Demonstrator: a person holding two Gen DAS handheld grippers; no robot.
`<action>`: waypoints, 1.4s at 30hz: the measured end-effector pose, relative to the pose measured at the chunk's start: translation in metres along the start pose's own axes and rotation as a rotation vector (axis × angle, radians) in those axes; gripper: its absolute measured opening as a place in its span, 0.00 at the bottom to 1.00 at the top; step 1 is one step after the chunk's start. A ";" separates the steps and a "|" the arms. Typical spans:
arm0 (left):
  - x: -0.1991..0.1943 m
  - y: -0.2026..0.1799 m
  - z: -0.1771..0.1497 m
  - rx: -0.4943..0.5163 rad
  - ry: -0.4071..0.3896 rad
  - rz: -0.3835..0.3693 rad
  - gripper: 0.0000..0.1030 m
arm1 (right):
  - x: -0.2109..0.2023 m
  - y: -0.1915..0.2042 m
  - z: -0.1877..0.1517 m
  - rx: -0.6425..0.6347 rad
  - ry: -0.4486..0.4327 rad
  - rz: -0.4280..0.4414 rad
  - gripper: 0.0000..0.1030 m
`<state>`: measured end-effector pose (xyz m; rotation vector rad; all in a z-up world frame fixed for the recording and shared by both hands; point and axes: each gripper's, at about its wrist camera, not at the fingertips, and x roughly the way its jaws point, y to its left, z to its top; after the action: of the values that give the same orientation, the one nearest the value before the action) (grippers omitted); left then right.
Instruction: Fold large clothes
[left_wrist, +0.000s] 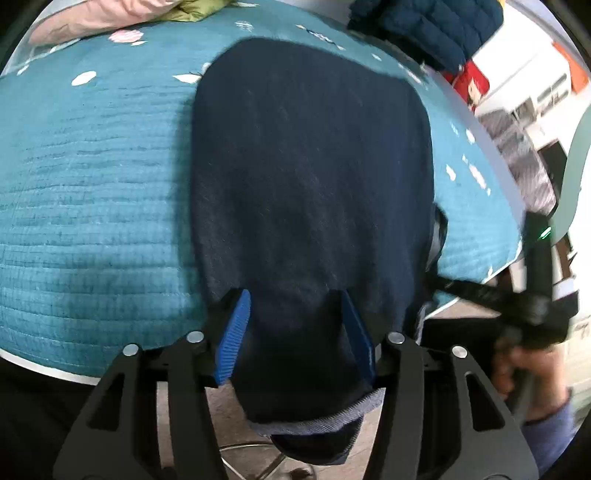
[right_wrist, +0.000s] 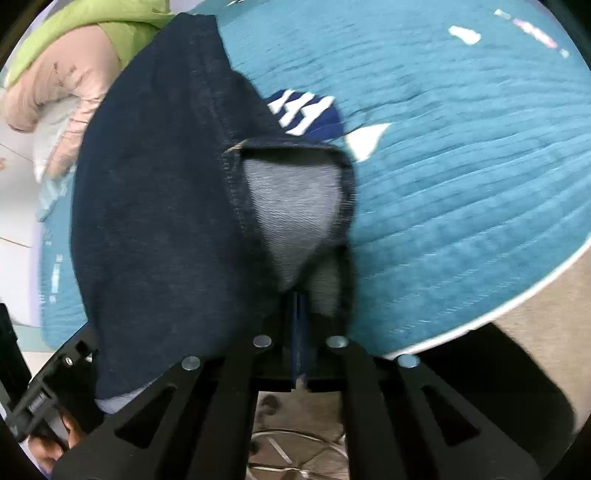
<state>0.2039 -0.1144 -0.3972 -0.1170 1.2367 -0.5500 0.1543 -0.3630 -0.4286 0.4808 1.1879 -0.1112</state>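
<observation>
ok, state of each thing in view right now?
navy garment: folded flat on the bed, near edge hanging over the bed's edge
left gripper: jaws open, garment between them
right gripper: jaws shut on garment's hem
teal quilt: spread flat

I get even, soft indoor light in both wrist views, bright enough on the teal quilt (left_wrist: 92, 206) with no glare. The dark garment (left_wrist: 310, 177) swallows detail and reads nearly black. Fisheye bending curves the bed's edge, and black corners ring each frame. Motion blur smears the right side of my left view and the quilt in my right view
</observation>
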 end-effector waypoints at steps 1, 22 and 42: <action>0.002 -0.007 -0.003 0.035 0.002 0.006 0.50 | -0.011 0.007 -0.002 -0.016 -0.028 -0.008 0.06; 0.002 -0.008 -0.014 -0.005 0.002 -0.073 0.50 | 0.019 0.024 -0.022 0.080 0.152 0.284 0.07; 0.013 0.041 0.046 -0.180 -0.049 -0.063 0.83 | 0.010 -0.048 0.037 0.252 0.067 0.332 0.67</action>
<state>0.2625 -0.0950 -0.4083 -0.3203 1.2370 -0.4864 0.1743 -0.4195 -0.4413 0.9030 1.1488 0.0423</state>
